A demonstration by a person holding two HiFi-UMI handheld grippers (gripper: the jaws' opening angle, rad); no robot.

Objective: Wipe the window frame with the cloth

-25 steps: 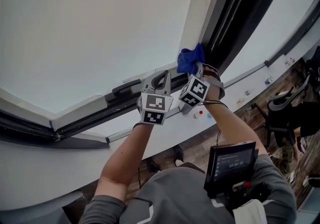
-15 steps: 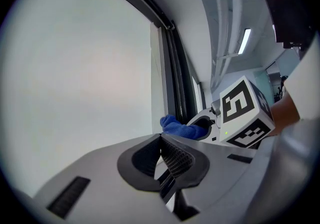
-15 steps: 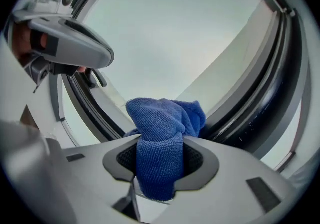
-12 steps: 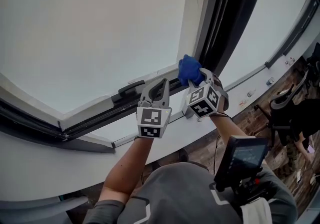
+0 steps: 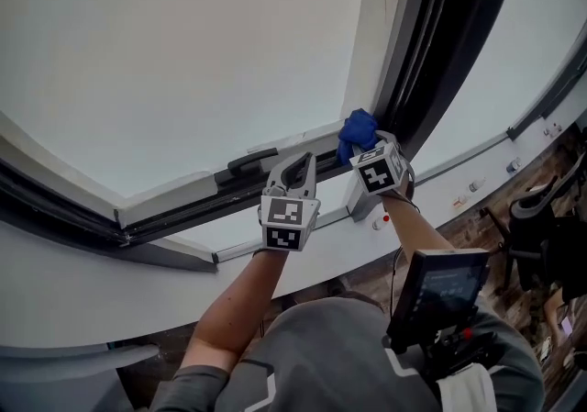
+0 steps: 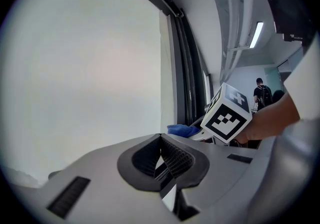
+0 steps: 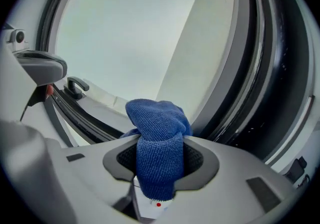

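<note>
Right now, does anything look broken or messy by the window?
Nothing looks broken or spilled. The blue cloth is just bunched up between the fingers of the right gripper, by the corner of the window frame. The left gripper is shut with nothing in it.

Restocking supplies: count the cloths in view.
1: a blue cloth clamped in the right gripper, at the window frame. The left gripper is shut, empty. More could be out of view.
</note>
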